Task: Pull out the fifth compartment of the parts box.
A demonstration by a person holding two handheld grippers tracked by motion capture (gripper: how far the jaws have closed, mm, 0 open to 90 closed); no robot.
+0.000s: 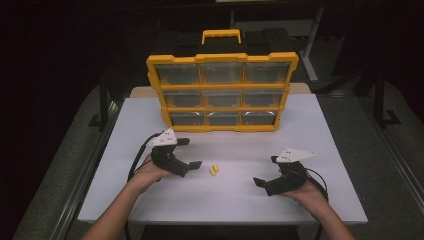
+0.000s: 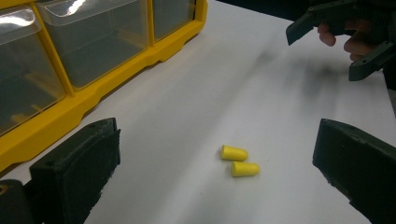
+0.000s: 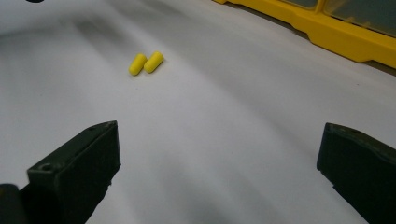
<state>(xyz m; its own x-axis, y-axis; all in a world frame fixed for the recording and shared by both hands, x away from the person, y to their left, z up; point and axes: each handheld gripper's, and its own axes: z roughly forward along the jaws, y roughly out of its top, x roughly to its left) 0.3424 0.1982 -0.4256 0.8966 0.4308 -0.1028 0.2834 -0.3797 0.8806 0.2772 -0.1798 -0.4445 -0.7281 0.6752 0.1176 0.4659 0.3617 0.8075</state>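
- My left gripper (image 1: 192, 152) hangs released beside the two yellow earplugs (image 1: 214, 170), which lie touching mid-table.
- I should straddle one plug squarely and pinch gently.
- My right gripper (image 1: 266, 176) waits unclenched, well apart.

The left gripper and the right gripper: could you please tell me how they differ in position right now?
The left gripper sits close to the two small yellow foam earplugs; the right gripper is farther from them. The left gripper is nearer the yellow plastic drawer organiser; the right gripper lies closer to the white table's near edge. Both have open jaws and hold nothing.
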